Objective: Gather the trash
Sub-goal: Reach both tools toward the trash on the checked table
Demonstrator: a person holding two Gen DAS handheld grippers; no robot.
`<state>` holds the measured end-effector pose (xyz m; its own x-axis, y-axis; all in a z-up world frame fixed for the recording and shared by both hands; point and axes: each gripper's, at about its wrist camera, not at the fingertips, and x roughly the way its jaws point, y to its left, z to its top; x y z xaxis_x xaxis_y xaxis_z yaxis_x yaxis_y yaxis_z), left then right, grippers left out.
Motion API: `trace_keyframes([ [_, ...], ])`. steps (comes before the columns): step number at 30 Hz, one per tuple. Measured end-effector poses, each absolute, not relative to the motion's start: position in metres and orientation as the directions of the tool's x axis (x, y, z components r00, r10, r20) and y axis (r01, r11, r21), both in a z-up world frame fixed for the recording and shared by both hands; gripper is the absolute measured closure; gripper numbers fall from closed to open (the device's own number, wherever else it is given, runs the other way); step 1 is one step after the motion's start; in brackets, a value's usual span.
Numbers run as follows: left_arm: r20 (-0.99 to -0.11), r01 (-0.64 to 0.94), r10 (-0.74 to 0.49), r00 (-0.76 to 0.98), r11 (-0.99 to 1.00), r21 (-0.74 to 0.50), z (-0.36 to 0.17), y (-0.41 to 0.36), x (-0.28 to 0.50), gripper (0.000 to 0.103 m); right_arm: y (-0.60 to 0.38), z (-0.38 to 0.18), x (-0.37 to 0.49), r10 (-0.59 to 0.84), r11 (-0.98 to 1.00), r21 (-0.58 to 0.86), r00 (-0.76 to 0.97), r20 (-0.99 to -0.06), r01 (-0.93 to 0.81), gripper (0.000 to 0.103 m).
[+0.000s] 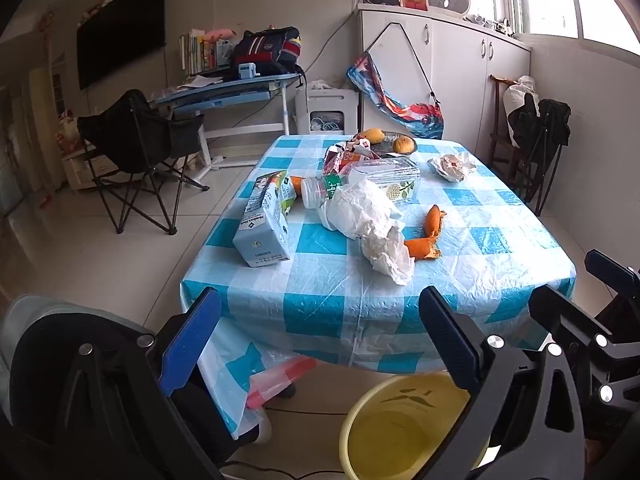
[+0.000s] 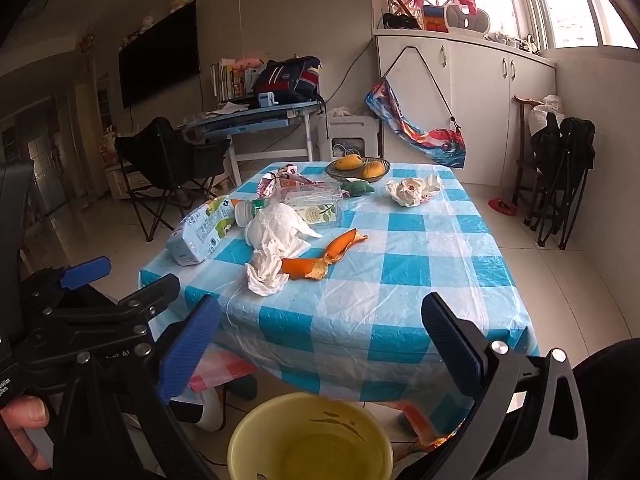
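Note:
Trash lies on a blue-checked table [image 1: 500, 276] [image 2: 440, 300]: a milk carton [image 1: 266, 220] [image 2: 204, 230], crumpled white tissue [image 1: 374, 224] [image 2: 274, 248], orange peel [image 1: 430, 236] [image 2: 320, 258], a plastic bottle [image 1: 320, 192] [image 2: 250, 210], a clear plastic box [image 1: 390, 180] [image 2: 316, 204], a snack wrapper [image 1: 344, 156] [image 2: 280, 178] and crumpled paper [image 1: 452, 166] [image 2: 412, 192]. A yellow bin [image 1: 404, 428] [image 2: 310, 440] stands on the floor below the near edge. My left gripper [image 1: 324, 344] and right gripper [image 2: 320, 348] are open and empty, above the bin, short of the table.
A bowl with mangoes [image 1: 390, 142] [image 2: 358, 168] sits at the table's far edge beside a small green toy [image 2: 358, 188]. A black folding chair [image 1: 140, 152] [image 2: 168, 168] stands to the left, folded chairs [image 2: 560, 168] to the right, a desk [image 1: 224, 96] behind.

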<state>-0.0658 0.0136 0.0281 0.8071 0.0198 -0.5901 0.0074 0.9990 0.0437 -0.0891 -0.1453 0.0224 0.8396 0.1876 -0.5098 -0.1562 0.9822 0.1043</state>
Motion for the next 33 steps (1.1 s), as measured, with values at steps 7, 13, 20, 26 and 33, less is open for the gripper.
trace_keyframes([
  [7,-0.59,0.008,0.018,0.807,0.999,0.041,0.028,0.012,-0.066,0.007,-0.147,0.023,-0.089,0.196,0.98,0.12,0.838,-0.509,-0.156,0.006],
  [13,-0.59,0.006,0.018,0.807,0.999,0.039,0.028,0.012,-0.065,0.007,-0.143,0.025,-0.081,0.192,0.981,0.109,0.834,-0.518,-0.158,0.006],
  [20,-0.589,0.003,0.018,0.808,0.999,0.035,0.029,0.013,-0.065,0.007,-0.145,0.023,-0.084,0.191,0.982,0.109,0.837,-0.514,-0.157,0.006],
  [26,-0.598,-0.014,0.021,0.801,1.0,0.017,0.033,0.017,-0.062,0.007,-0.145,0.023,-0.083,0.192,0.981,0.111,0.832,-0.52,-0.157,0.006],
  [33,-0.587,-0.059,0.017,0.81,0.997,-0.053,0.05,0.033,-0.06,0.007,-0.15,0.03,-0.075,0.226,0.972,0.177,0.825,-0.519,-0.155,0.006],
])
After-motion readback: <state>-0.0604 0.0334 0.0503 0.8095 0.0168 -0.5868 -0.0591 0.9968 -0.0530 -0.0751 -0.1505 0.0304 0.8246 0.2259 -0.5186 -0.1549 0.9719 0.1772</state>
